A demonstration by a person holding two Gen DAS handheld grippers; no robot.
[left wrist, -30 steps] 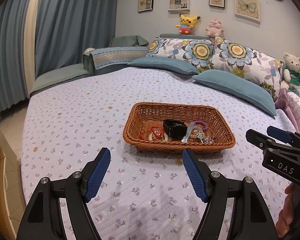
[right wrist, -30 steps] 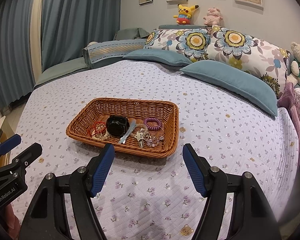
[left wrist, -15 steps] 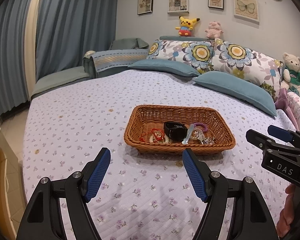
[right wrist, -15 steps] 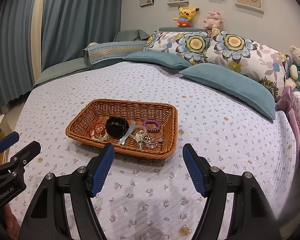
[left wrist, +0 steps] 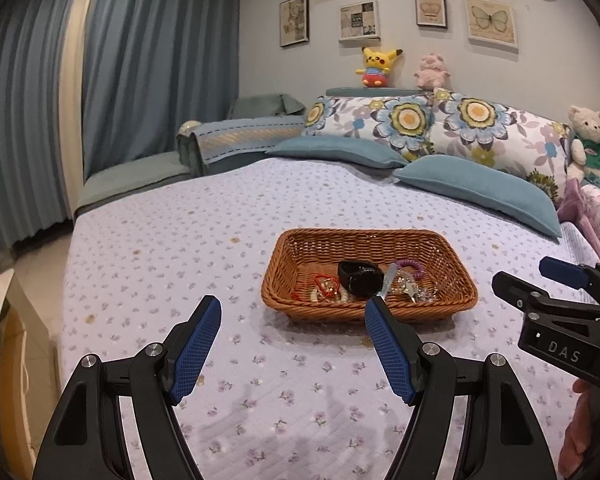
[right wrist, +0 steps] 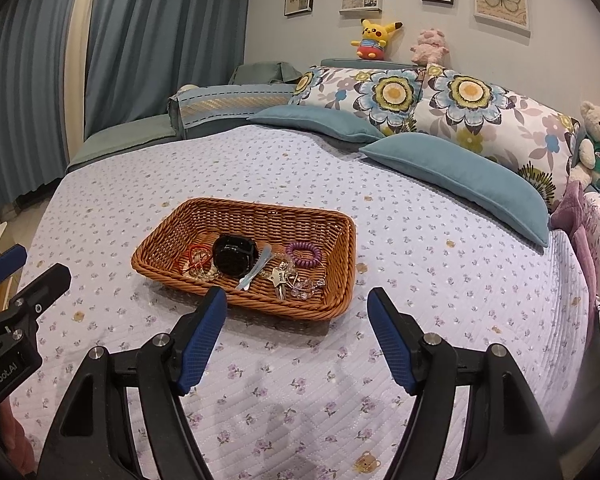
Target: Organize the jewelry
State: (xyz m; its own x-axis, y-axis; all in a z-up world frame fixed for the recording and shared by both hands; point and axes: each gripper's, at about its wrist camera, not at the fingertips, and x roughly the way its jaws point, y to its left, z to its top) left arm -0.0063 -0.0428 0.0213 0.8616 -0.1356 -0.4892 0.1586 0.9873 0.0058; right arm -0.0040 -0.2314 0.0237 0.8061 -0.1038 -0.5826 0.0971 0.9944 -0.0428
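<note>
The basket [right wrist: 342,248] sits mid-bed [right wrist: 440,280], jewelry heaped at its near end — a watch [right wrist: 236,256], red cord [right wrist: 196,256] at 9 o'clock of it, purple coil [right wrist: 304,254] at 3 o'clock. The left gripper [left wrist: 292,344] and right gripper [right wrist: 294,340] hover short of it, both wide apart and empty. The likely trouble: tangled strands — lifting one piece may drag its neighbours out.

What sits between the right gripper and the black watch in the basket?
Only the wicker basket near rim stands between the open right gripper and the black watch; bare quilt lies before it. A pale clip rests beside the watch.
</note>
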